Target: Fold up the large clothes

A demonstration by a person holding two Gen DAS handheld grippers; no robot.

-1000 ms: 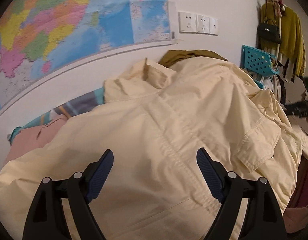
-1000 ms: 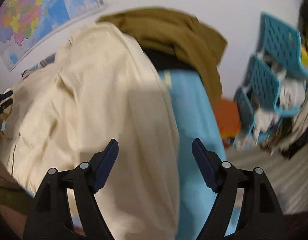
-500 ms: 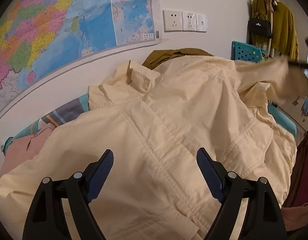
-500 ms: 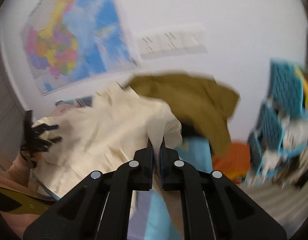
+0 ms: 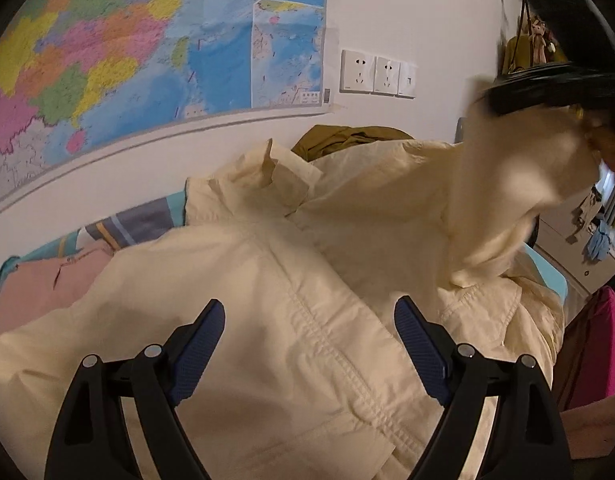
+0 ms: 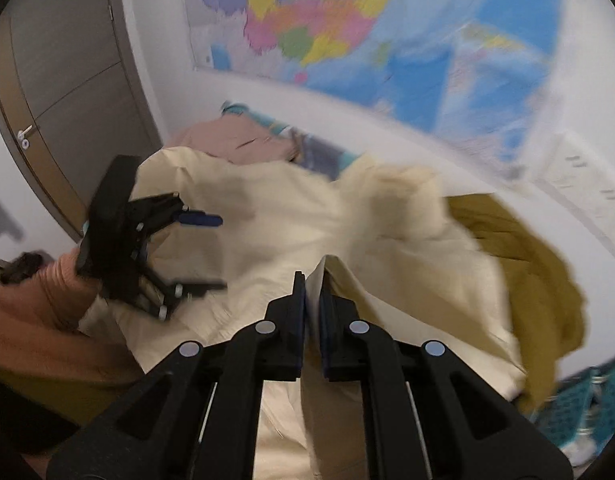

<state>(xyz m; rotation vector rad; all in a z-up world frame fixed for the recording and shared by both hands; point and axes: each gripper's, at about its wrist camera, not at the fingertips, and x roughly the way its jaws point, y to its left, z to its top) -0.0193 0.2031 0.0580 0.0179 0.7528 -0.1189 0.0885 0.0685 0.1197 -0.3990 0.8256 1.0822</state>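
Cream jacket (image 5: 307,320) spread over bed, collar at 12 o'clock. Right gripper (image 6: 312,280) fingers clamped on lifted sleeve edge. Left gripper (image 5: 309,344) fingers wide, empty, above jacket body. Judgement: cloth soft, light, limp; best hold at hems, seams, cuff.

Two wrist fisheyes, close above the cream jacket (image 5: 307,320), both facing the wall map (image 5: 147,60).

White wall, big map (image 5: 119,64) pinned up, sockets (image 5: 377,74) beside it, brown door (image 6: 55,92) at left.
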